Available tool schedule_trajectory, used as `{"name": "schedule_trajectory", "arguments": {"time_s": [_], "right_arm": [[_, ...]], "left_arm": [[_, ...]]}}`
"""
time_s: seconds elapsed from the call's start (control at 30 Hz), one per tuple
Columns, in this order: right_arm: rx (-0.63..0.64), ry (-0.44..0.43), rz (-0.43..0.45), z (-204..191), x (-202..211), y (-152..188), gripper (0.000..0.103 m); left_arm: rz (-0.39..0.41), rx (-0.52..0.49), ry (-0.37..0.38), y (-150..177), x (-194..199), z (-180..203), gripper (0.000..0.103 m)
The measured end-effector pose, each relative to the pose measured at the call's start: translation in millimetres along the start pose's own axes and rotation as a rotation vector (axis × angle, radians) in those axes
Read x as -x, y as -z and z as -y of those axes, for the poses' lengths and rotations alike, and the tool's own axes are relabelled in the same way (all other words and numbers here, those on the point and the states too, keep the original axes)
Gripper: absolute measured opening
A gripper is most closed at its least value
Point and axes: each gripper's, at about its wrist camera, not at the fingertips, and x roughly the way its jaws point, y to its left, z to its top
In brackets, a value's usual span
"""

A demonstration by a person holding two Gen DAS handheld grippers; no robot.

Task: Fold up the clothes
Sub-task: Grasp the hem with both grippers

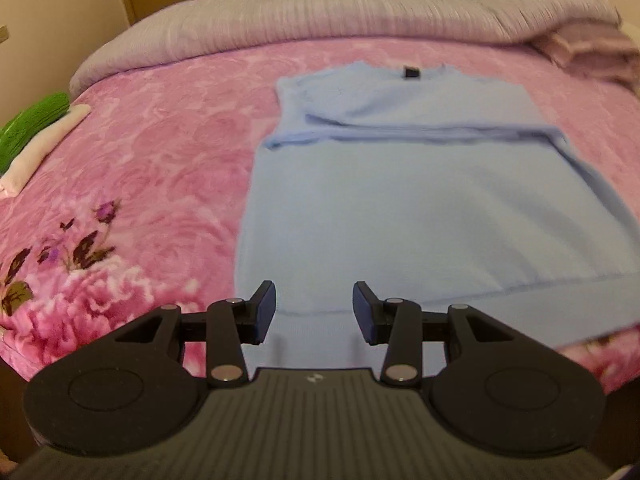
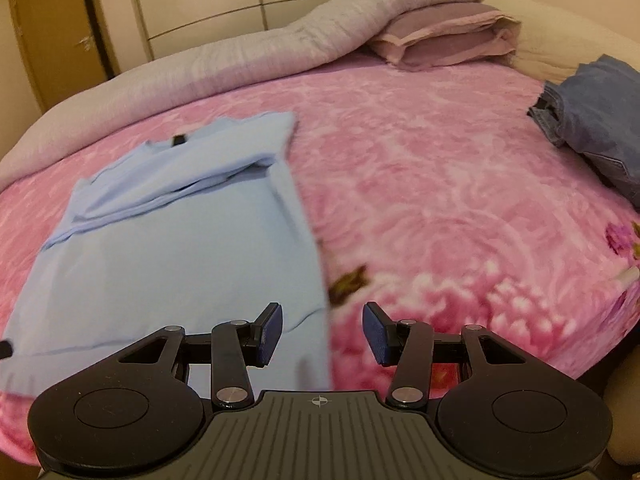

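Note:
A light blue sweater [image 1: 420, 200] lies flat on the pink floral bed [image 1: 160, 152], collar at the far end, both sleeves folded across its chest. My left gripper [image 1: 314, 312] is open just above the sweater's near hem, towards its left corner, holding nothing. In the right wrist view the same sweater [image 2: 180, 248] fills the left half. My right gripper [image 2: 322, 334] is open over the sweater's near right corner, its left finger above the fabric and its right finger above the blanket [image 2: 440, 200]. A dark tip of the other gripper [image 2: 5, 348] shows at the left edge.
A rolled grey quilt [image 1: 320, 20] runs along the bed's far side. Purple pillows [image 2: 448, 36] sit at the far right. Folded denim [image 2: 600, 120] lies on the right edge. A folded pink cloth [image 1: 44, 144] and a green item [image 1: 28, 124] sit at the left edge.

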Motion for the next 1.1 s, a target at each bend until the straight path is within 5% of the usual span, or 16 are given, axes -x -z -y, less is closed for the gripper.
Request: {"name": "schedule_trajectory", "arguments": {"time_s": [0.17, 0.23, 0.57, 0.93, 1.1], "right_arm": [[-0.084, -0.113, 0.056, 31.3, -9.8, -4.7, 0.049], [-0.123, -0.170, 0.033, 43.9, -17.1, -6.4, 0.050], [-0.382, -0.431, -0.215, 99.4, -62.5, -10.9, 0.051], [-0.441, -0.592, -0.259, 99.8, -97.0, -9.5, 0.050], [-0.427, -0.620, -0.274, 92.7, -106.0, -8.8, 0.039]], "left_arm": [[0.064, 0.117, 0.061, 3.5, -1.6, -53.4, 0.039], [0.031, 0.182, 0.116, 8.6, -10.3, -79.3, 0.040], [-0.121, 0.519, 0.435, 28.4, -67.5, -128.5, 0.042], [-0.115, 0.677, 0.677, 30.3, -109.2, -147.2, 0.043], [-0.118, 0.620, 0.726, 29.4, -116.1, -140.3, 0.035]]}}
